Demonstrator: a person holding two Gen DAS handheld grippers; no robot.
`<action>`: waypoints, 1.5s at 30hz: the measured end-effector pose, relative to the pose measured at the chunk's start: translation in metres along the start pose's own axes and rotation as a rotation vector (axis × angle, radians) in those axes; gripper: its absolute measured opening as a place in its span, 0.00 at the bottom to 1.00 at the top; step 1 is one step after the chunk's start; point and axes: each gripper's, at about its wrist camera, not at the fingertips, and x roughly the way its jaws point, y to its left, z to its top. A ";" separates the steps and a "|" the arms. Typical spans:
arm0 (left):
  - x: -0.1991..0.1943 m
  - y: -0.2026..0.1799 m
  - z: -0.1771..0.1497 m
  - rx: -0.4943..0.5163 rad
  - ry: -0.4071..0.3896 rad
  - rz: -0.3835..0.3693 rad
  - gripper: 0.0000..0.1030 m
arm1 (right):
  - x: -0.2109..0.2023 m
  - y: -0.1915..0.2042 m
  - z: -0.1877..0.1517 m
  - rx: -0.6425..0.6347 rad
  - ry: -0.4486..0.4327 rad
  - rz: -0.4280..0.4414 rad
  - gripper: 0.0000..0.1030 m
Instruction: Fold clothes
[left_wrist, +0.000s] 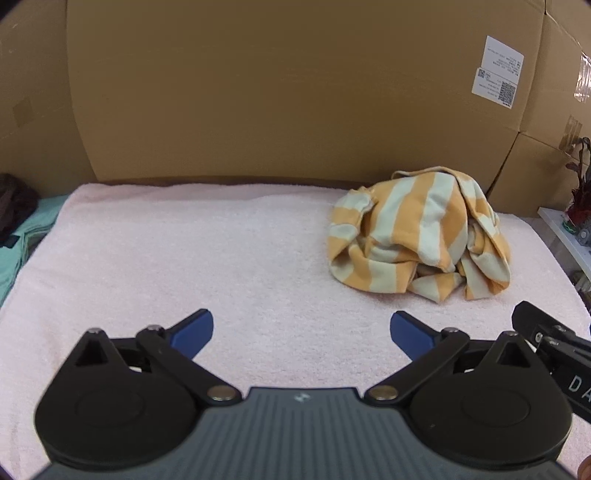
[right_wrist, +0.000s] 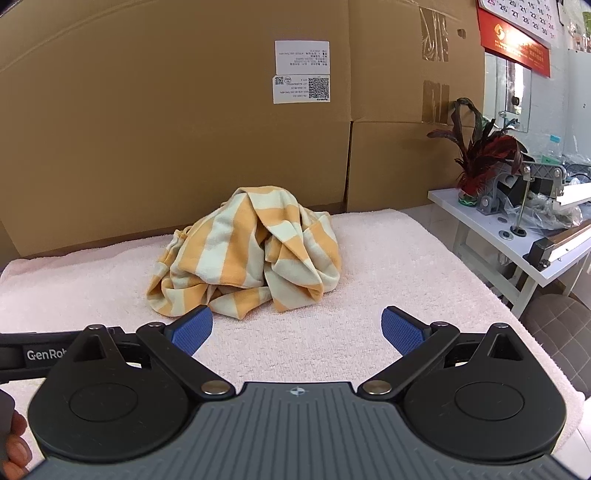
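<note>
Striped garment (left_wrist: 419, 232), orange and pale, lay in a crumpled heap on the pink towel (left_wrist: 184, 251) that covered the counter, toward the far right side and close to the cardboard wall (left_wrist: 277, 92). Left wrist view: left tool (left_wrist: 301, 332) hovered low over bare towel, blue pads (left_wrist: 194, 332) spread wide, nothing between them. Heap sat ahead and to the right, well apart from the tips. A black part of the other tool (left_wrist: 550, 339) showed at the right edge. Teal cloth (left_wrist: 18, 251) and something dark lay off the towel's left edge (whether folded already, could not tell).

Right wrist view: right tool (right_wrist: 297, 330) also spread wide and empty, held near the counter. Garment (right_wrist: 245, 254) lay straight ahead, its nearest hem just beyond the left pad (right_wrist: 194, 330), not touching as far as could be seen. White side table (right_wrist: 517, 236) with a red-leafed plant (right_wrist: 480, 155) stood to the right, clear of the towel.

Progress, judged: nothing of the folding was done on this piece. No edge was laid flat, no sleeve or hem picked out. Left to do: grasp it, shake or spread it flat on the towel, then make every fold.
</note>
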 end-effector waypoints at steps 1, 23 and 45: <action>-0.001 0.001 0.002 0.004 -0.005 0.007 0.99 | -0.001 0.001 0.001 -0.003 -0.006 -0.001 0.97; -0.011 -0.016 -0.010 0.131 -0.042 0.059 1.00 | -0.005 0.001 0.002 0.052 -0.023 -0.017 0.97; -0.012 -0.001 -0.011 0.090 -0.053 0.082 1.00 | -0.008 0.004 -0.005 0.027 -0.032 -0.046 0.97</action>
